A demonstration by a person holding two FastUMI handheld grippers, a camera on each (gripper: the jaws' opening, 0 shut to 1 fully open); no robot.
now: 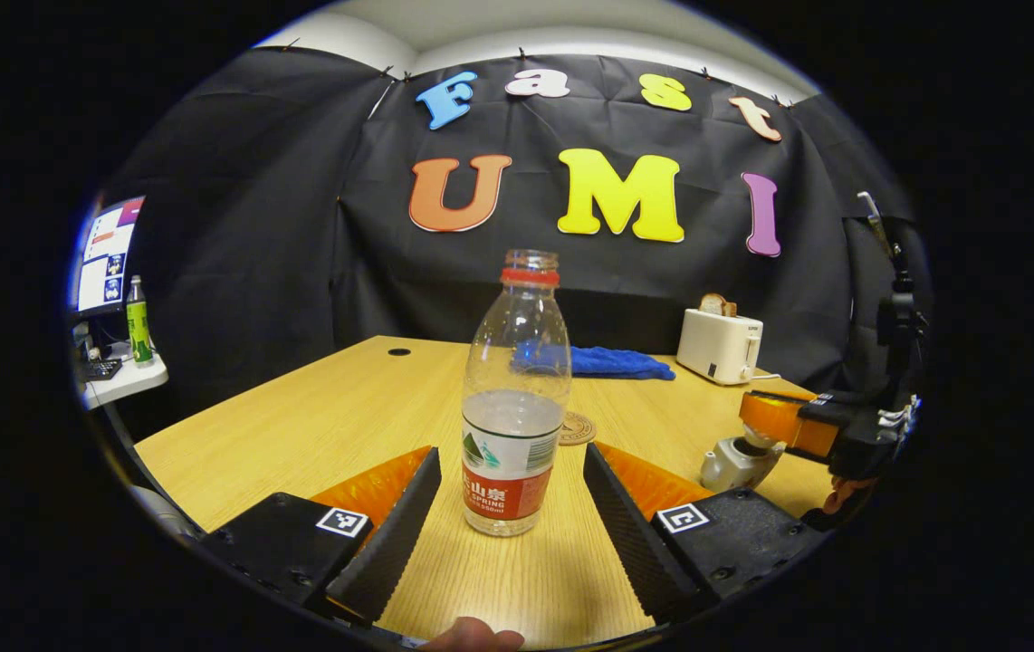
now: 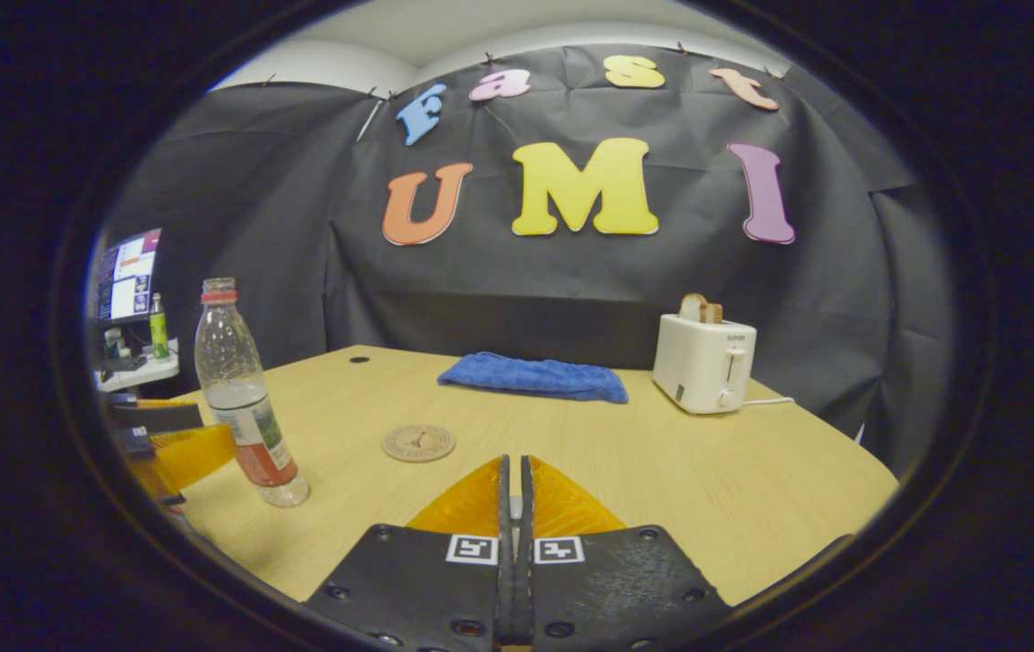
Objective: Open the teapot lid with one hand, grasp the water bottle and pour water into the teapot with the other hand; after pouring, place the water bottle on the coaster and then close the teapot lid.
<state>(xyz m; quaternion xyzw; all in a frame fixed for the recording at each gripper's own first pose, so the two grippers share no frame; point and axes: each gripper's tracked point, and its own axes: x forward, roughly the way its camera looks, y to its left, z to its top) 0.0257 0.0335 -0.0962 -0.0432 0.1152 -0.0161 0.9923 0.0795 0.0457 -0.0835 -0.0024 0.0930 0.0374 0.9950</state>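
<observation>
A clear water bottle (image 1: 515, 398), uncapped with a red neck ring and partly full, stands upright on the wooden table (image 1: 300, 426). My left gripper (image 1: 510, 453) is open, one finger on each side of the bottle's lower part, not touching it. Just behind the bottle lies a round wooden coaster (image 1: 579, 429). At the right sits the small pale teapot (image 1: 734, 464), with my right gripper (image 1: 766, 418) right on its top. In the right gripper view that gripper (image 2: 514, 462) is shut, a pale sliver between its fingers; the teapot is hidden beneath. Bottle (image 2: 241, 398) and coaster (image 2: 418, 443) lie to its left.
A blue towel (image 2: 535, 376) lies at the back of the table and a white toaster (image 2: 703, 362) with bread stands at the back right. Off the table's left side, a shelf holds a monitor (image 1: 108, 255) and a green bottle (image 1: 138, 322).
</observation>
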